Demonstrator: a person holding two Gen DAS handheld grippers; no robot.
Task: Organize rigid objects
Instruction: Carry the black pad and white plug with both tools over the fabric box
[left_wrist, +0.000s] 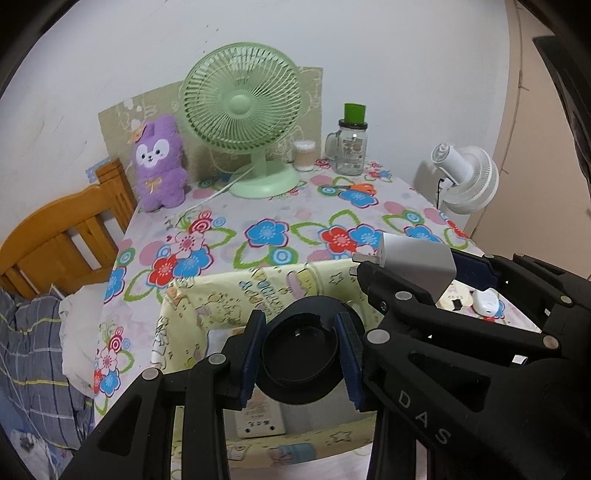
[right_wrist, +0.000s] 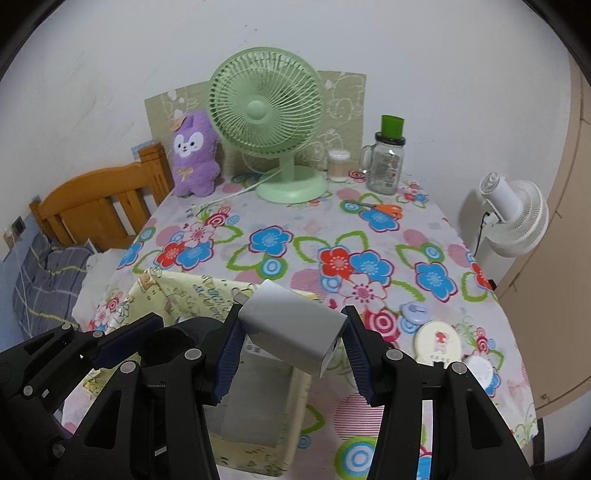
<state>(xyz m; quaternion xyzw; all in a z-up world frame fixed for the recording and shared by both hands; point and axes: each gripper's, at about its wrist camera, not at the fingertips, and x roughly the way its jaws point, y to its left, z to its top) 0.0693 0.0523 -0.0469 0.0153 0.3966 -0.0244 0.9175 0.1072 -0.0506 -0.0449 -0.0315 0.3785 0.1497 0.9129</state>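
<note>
Right hand-held gripper (right_wrist: 291, 350) clamps grey charger (right_wrist: 291, 328), prongs up-left; left hand-held gripper (left_wrist: 301, 354) grasps black cap (left_wrist: 301, 350).

Your left gripper (left_wrist: 301, 358) and right gripper (right_wrist: 291, 354) are black plastic linkages with silver rivets, ribbed blue pads and white "DAS" lettering.

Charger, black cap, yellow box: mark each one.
white charger (right_wrist: 295, 325), right wrist view, on its broad grey-white face.
black cap (left_wrist: 301, 354), left wrist view, on its hollow inside.
yellow box (left_wrist: 229, 291), left wrist view, on its printed far wall.
</note>
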